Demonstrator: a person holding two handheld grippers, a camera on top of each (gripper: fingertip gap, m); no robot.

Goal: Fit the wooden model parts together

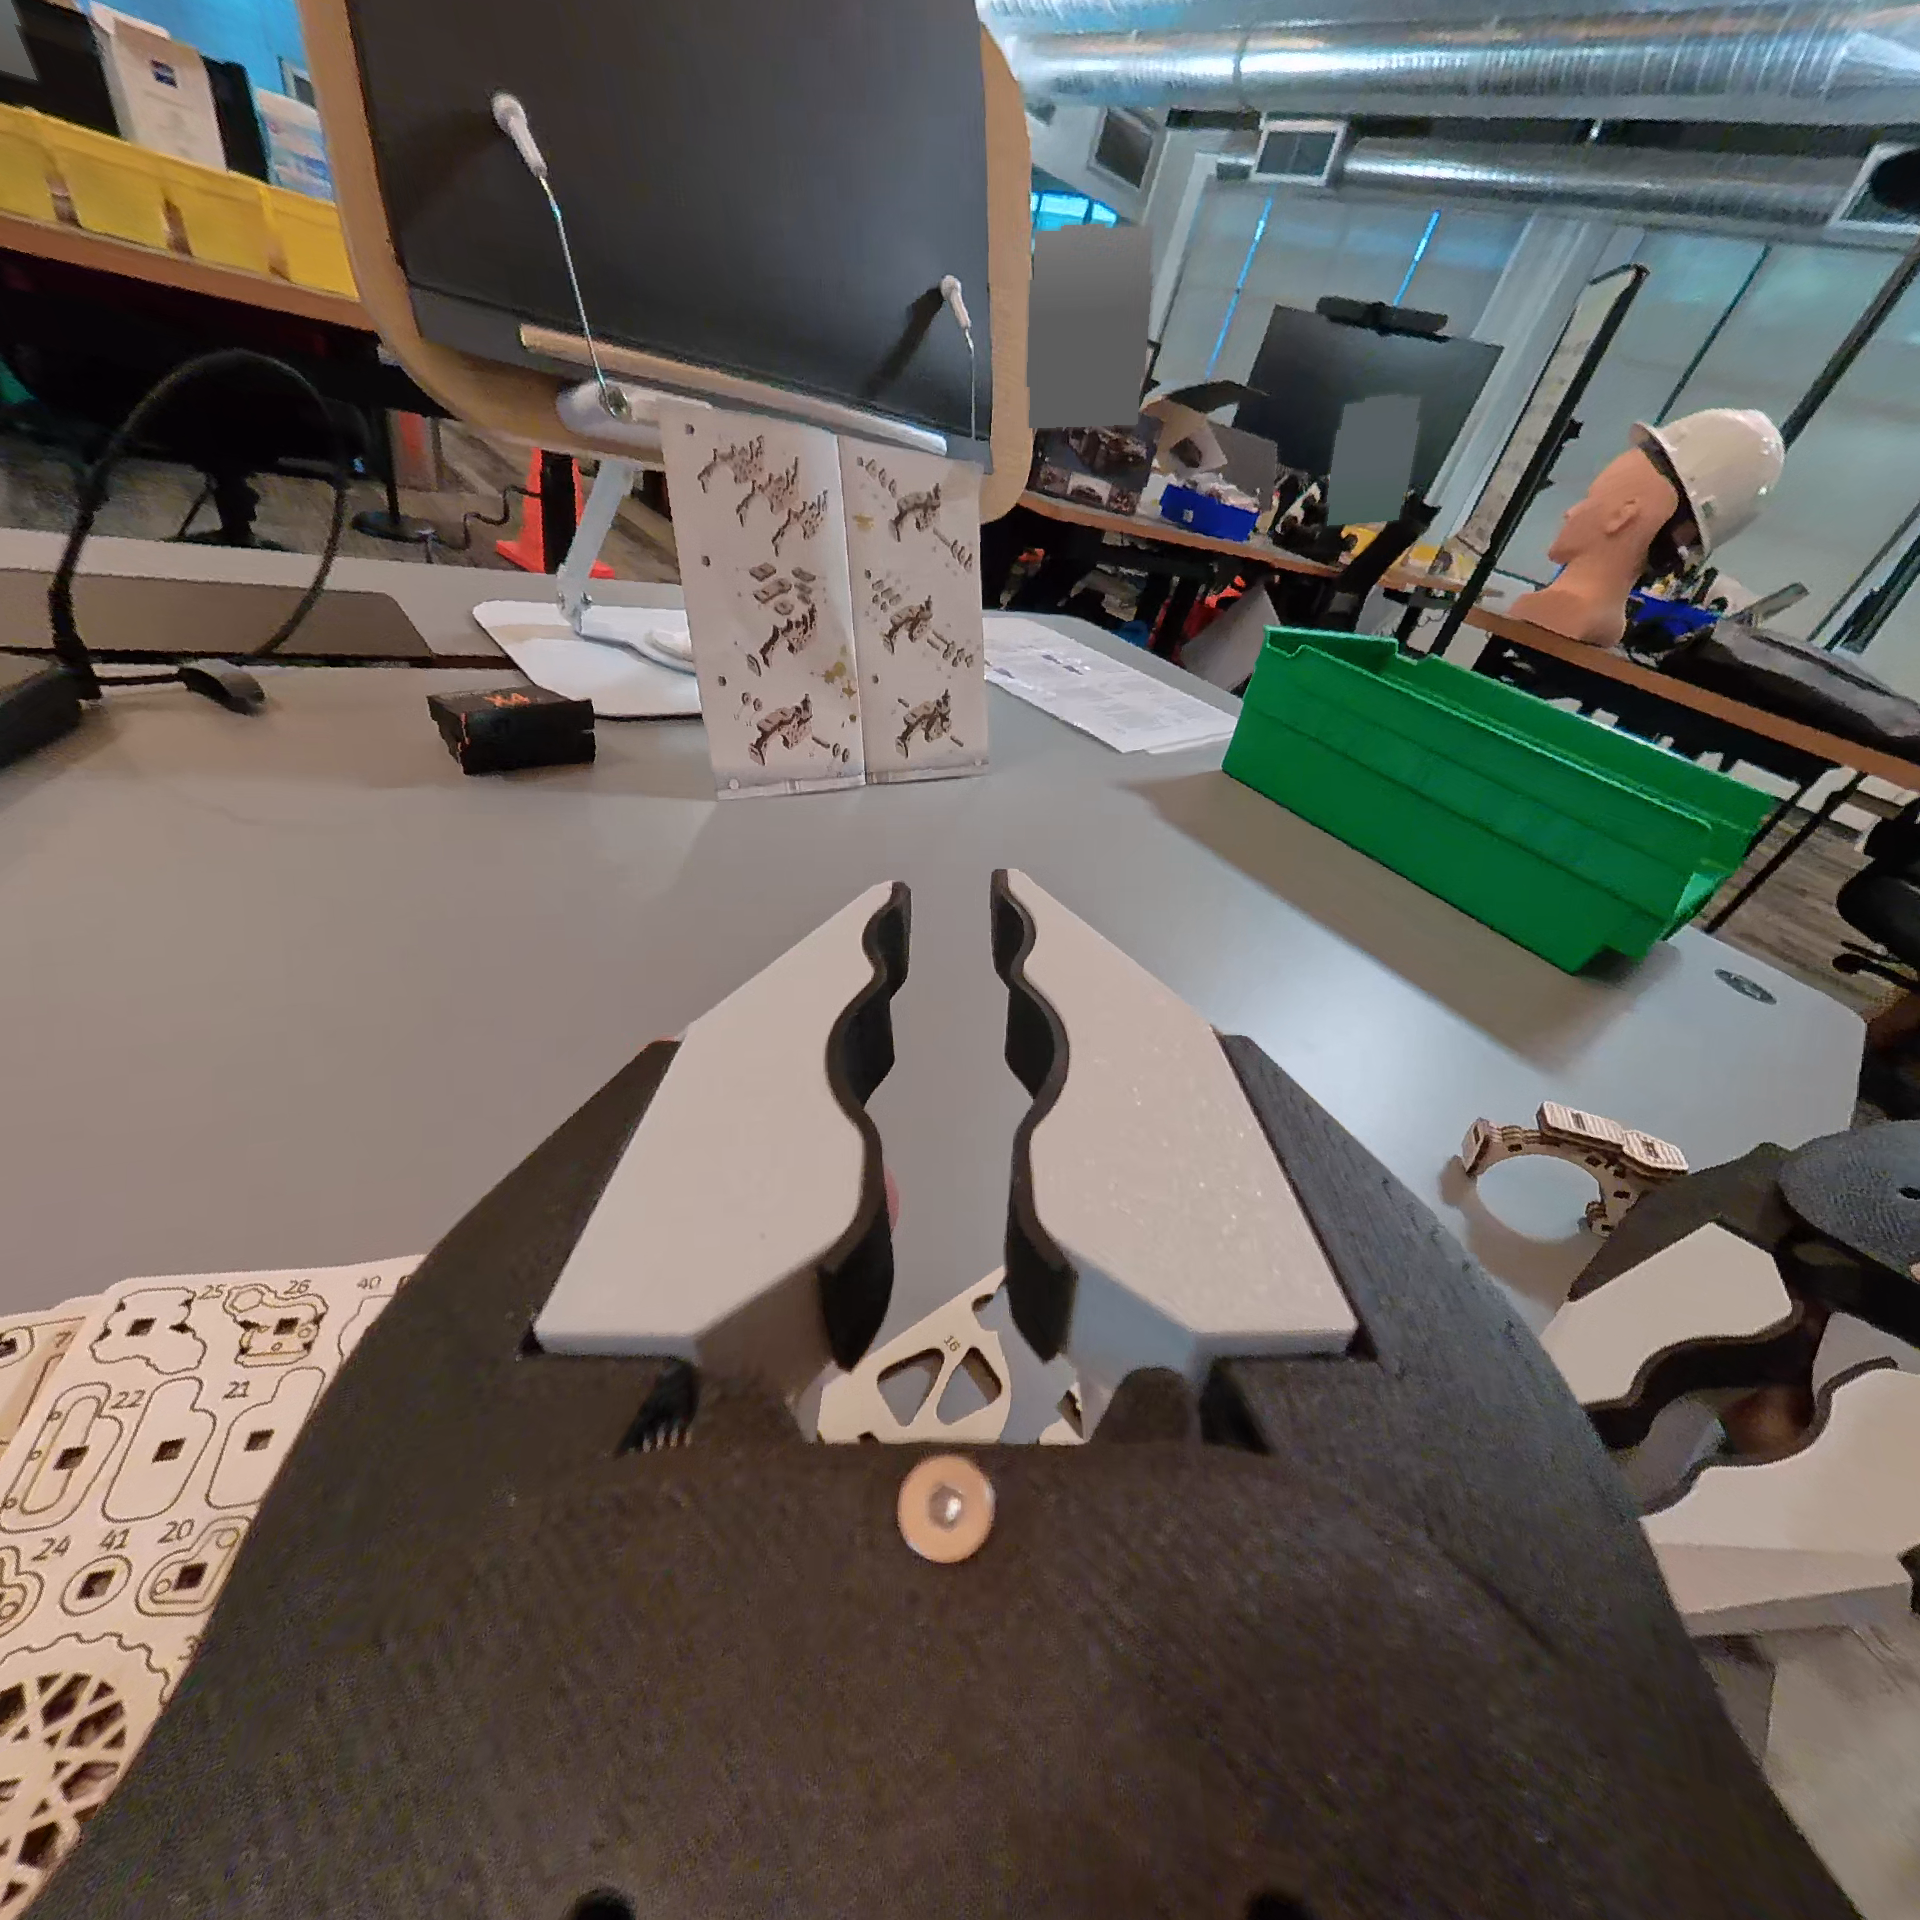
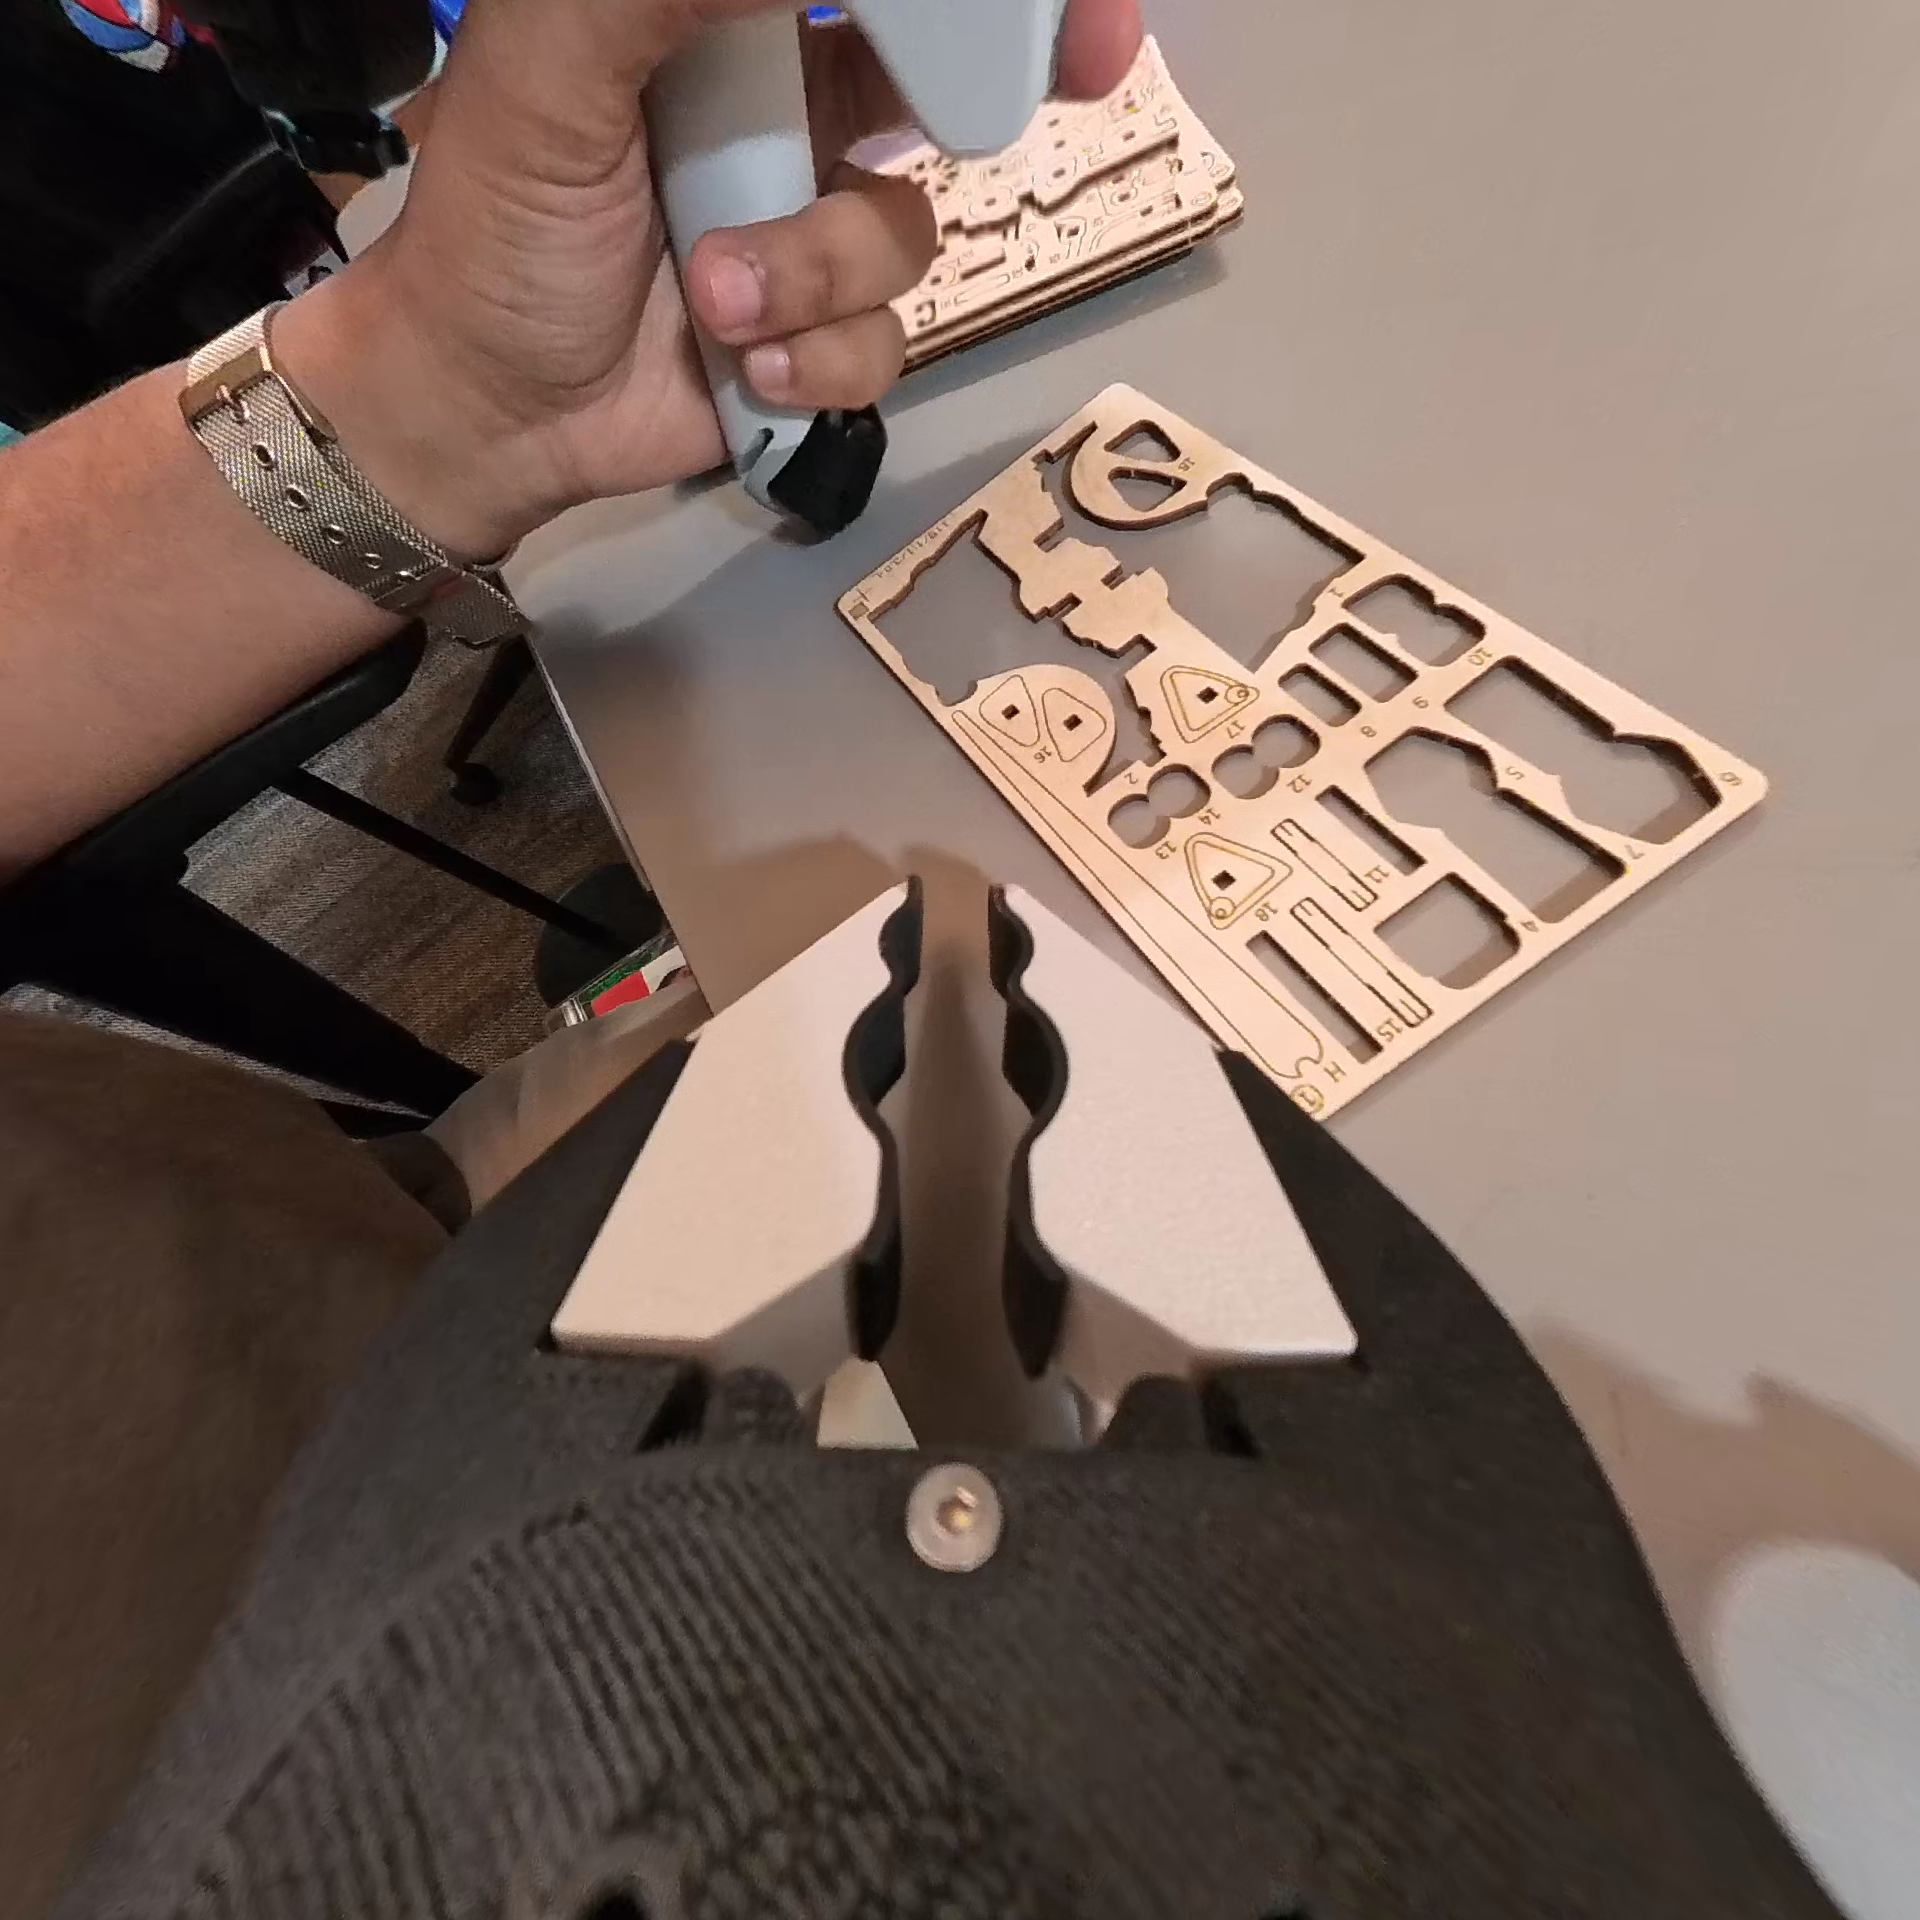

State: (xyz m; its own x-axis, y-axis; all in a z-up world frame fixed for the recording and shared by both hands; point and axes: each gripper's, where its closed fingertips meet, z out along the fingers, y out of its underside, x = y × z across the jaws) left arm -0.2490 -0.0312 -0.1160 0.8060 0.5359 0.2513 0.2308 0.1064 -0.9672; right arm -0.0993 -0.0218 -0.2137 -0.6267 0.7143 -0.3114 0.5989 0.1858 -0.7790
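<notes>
My left gripper [image 1: 951,894] hovers over the grey table [image 1: 416,935], jaws a narrow gap apart and empty. Under its base lies a wooden sheet [image 1: 940,1382]; it shows whole in the right wrist view [image 2: 1299,748], flat, with many parts punched out. A stack of wooden sheets [image 1: 114,1486] lies at lower left and also shows in the right wrist view [image 2: 1070,208]. A small arched wooden assembly [image 1: 1569,1153] stands on the table at right. My right gripper [image 2: 954,904] is narrowly open and empty, near the table's front edge beside the sheet; it also shows in the left wrist view [image 1: 1714,1382].
A person's hand [image 2: 582,281] with a wrist strap holds the left gripper's handle. A green bin [image 1: 1486,790] stands at back right. An instruction booklet [image 1: 821,613] hangs from a stand behind, with a small black box [image 1: 509,727] to its left. The table edge [image 2: 623,790] runs at left. The tips of one gripper are about 20 cm away from the tips of the other.
</notes>
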